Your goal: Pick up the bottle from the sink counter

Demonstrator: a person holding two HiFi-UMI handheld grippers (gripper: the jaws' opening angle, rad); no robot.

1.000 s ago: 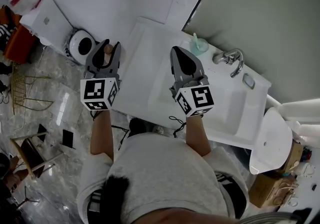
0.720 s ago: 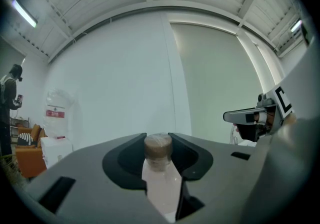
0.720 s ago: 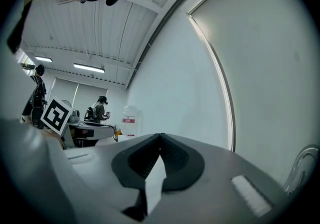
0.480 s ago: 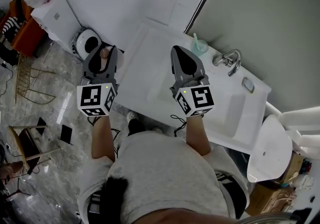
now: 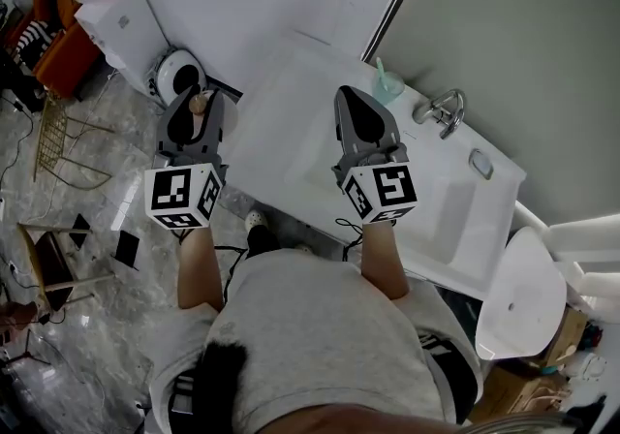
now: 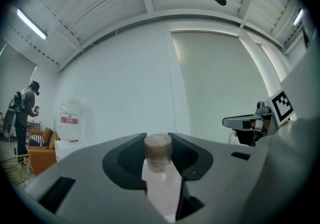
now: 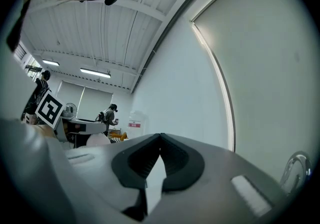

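Observation:
A small bottle with pale pink contents and a brown cap stands upright between the jaws of my left gripper, which is shut on it. In the head view the left gripper holds the bottle in the air left of the white sink counter, over the floor. My right gripper hovers above the counter's middle. Its jaws meet at the tips with nothing between them.
A faucet and a green cup with a toothbrush stand at the counter's back by the grey wall. A toilet is at the right. A round white device and a water dispenser stand on the floor at the left.
The left gripper with the bottle has drifted a little left and away from the counter's edge. The right gripper has barely moved.

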